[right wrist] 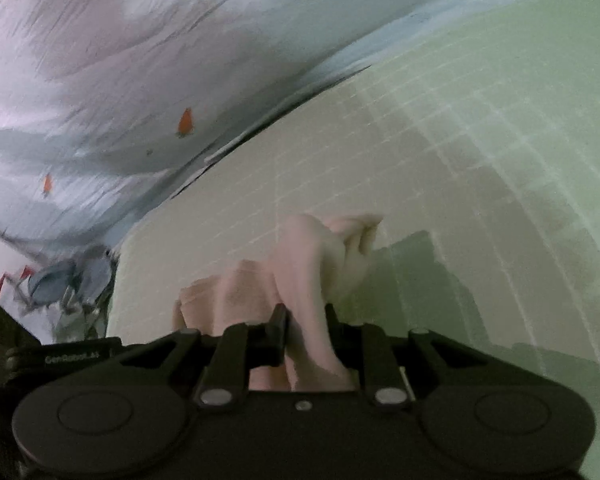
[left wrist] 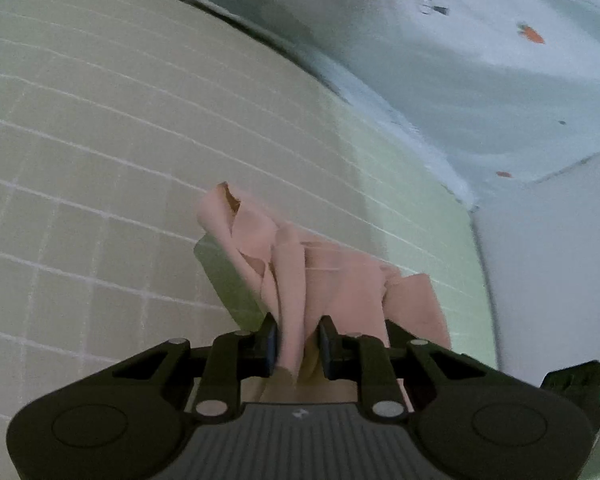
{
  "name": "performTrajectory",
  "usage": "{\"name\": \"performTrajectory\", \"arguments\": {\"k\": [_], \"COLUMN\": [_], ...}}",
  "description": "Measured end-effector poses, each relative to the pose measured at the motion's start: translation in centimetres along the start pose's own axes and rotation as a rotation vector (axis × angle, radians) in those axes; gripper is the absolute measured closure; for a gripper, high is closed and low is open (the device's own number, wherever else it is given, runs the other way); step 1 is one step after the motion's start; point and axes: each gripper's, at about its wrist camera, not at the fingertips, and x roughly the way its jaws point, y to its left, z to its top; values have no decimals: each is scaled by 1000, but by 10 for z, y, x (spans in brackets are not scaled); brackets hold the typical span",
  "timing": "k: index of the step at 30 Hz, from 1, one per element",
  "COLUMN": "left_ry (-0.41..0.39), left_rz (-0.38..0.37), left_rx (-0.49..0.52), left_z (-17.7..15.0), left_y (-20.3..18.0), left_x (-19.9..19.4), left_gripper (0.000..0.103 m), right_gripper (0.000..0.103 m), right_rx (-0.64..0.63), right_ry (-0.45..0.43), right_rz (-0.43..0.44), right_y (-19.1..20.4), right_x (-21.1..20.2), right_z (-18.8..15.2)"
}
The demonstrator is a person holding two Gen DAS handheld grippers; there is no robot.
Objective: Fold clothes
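Two grippers each had hold of the same pink garment (left wrist: 324,280); the left gripper (left wrist: 299,346) had its fingers (left wrist: 269,344) closed to a narrow gap on a hanging fold; the right gripper (right wrist: 306,332) pinched another bunched fold between its nearly closed fingers (right wrist: 278,334); the cloth rose crumpled toward 12 o'clock from each grip, lifted off the pale green gridded mat (left wrist: 100,160); its shadow fell on the mat toward 10 o'clock in the left view and 2 o'clock in the right; a pale sheet with small orange prints (right wrist: 100,100) lay beyond the mat's edge; both views were blurred.
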Motion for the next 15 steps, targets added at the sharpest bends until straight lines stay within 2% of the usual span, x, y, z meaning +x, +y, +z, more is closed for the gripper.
{"name": "performTrajectory", "arguments": {"k": [6,12,15], "left_ry": [18,6,-19], "left_rz": [-68,-36,-7], "left_rx": [124,203,176], "left_z": [-16,-54,-78], "left_y": [-52,-129,-174], "left_x": [18,64,104], "left_gripper": [81,81,81], "right_gripper": [85,85,85], "right_rx": [-19,-33,-41], "right_ry": [-93,-84,-79], "right_rz": [-104,-80,-68], "right_y": [-10,-103,-149], "right_x": [-54,-94,-114], "right_z": [-15,13,26]}}
